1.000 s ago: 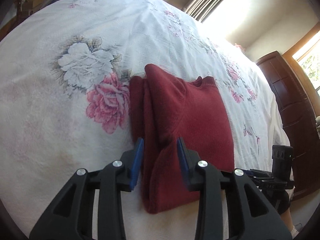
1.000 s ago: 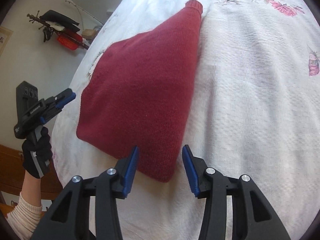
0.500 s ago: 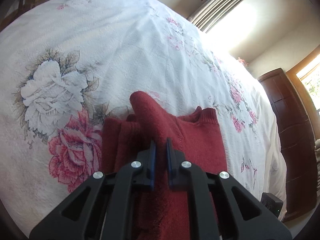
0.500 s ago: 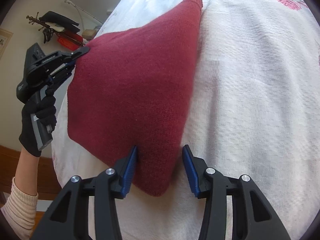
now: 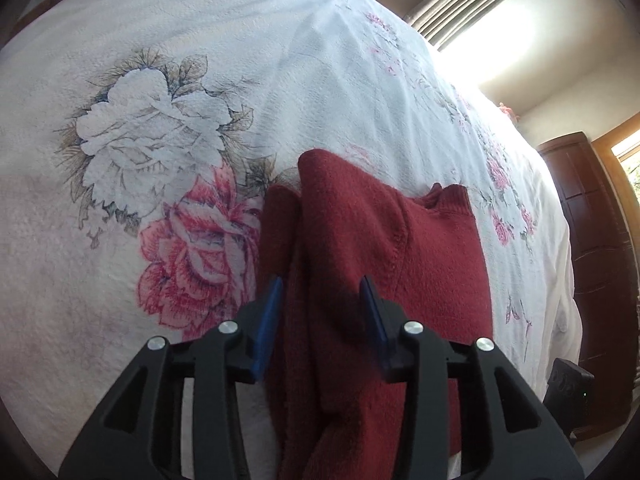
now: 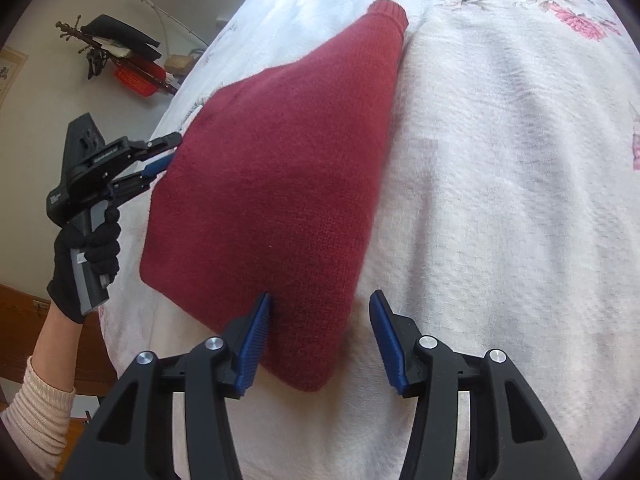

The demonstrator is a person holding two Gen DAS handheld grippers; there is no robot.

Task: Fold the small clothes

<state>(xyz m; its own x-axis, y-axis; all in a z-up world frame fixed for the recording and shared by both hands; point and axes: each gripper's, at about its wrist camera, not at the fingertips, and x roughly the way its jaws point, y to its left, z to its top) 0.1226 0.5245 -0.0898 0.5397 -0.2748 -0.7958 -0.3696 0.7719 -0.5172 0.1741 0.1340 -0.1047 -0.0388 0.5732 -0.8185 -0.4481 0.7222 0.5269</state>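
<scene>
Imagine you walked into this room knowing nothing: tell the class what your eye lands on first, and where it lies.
The dark red sweater stands out first, lying partly folded on the white floral bedspread. In the left wrist view its layers bunch between the open left gripper, beside a large printed pink rose. The right gripper is open too, straddling the sweater's near corner.

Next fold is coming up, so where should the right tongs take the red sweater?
Probably the near bottom corner of the red sweater, approached low from the bed's near edge. That corner lies flat between the open right tongs, pointing at them, with bare bedspread alongside.
</scene>
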